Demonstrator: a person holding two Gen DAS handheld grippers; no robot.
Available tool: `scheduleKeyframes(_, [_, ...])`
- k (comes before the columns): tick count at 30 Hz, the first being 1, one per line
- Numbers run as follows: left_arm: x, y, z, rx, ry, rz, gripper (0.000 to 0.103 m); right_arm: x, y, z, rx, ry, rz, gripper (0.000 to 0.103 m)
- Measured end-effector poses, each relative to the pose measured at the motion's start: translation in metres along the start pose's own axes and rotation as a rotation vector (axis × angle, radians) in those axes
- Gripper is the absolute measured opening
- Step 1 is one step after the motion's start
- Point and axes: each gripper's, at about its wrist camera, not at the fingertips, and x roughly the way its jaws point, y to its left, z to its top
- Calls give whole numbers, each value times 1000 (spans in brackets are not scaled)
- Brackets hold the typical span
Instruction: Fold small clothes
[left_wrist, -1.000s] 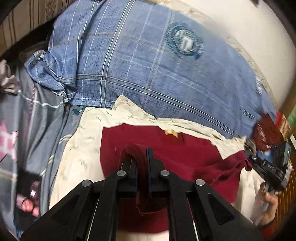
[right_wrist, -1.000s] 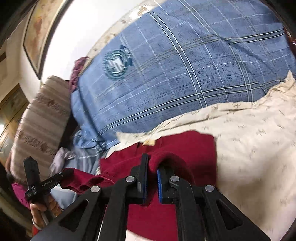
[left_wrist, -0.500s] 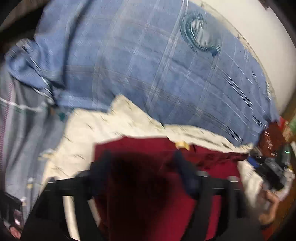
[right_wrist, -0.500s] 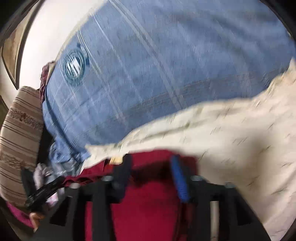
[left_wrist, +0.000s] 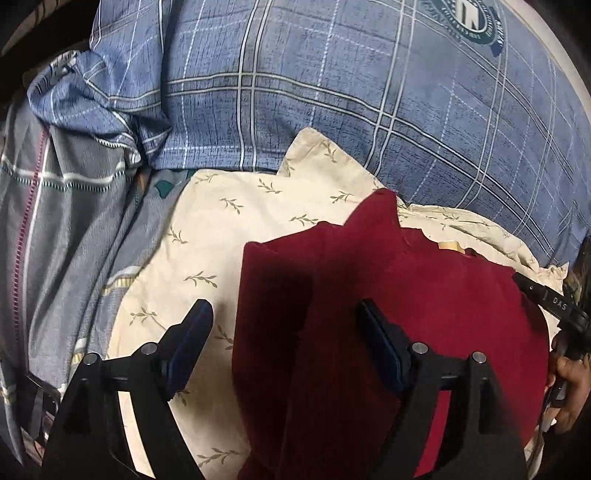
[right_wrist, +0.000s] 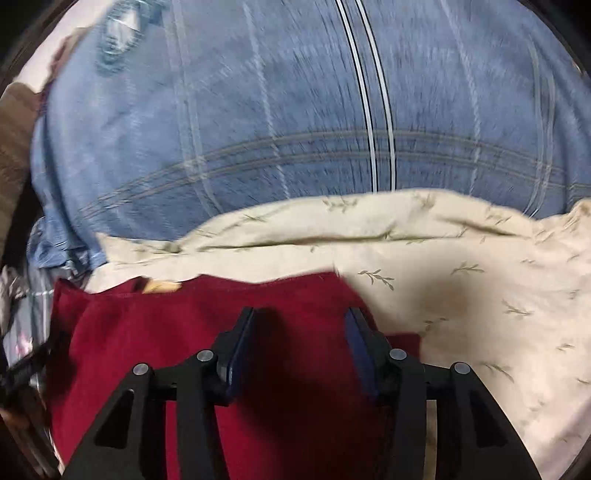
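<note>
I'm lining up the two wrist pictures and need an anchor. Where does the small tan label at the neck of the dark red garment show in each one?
Left wrist view: the tan label sits right of centre, at the dark red garment's far edge.
Right wrist view: the tan label sits left of centre, again on the far edge.
Shared landmark: the cream leaf-print cloth under the garment.

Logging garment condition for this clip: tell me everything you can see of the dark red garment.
The dark red garment is a soft, knit-looking top lying partly folded on the cream leaf-print cloth, one corner peaked up at the far edge. A pale label shows at its neckline. The left gripper stands open over its left edge without pinching it; the right gripper is closing above it, pads not pressing the fabric.
</note>
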Motion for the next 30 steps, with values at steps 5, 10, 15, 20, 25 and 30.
scheduleKeyframes(5, [-18,4,-1,-3,-39,9,80,-43,28,-4,-64,-81,4,54])
scheduleKeyframes(10, [-55,17,-23,-23,-73,-13,80,-57,106,0,-174,-59,249,54])
scheduleKeyframes(15, [-70,36,-54,-68,-33,2,80,-15,202,-7,-361,10,309,42])
scheduleKeyframes(20, [-48,44,-63,-90,11,-13,80,59,253,-23,-370,147,281,39])
scheduleKeyframes(25, [-46,37,-53,-65,-7,3,80,62,257,-25,-374,148,255,40])
scheduleKeyframes(30, [-47,36,-54,-40,-14,12,80,26,231,-28,-359,84,256,41])
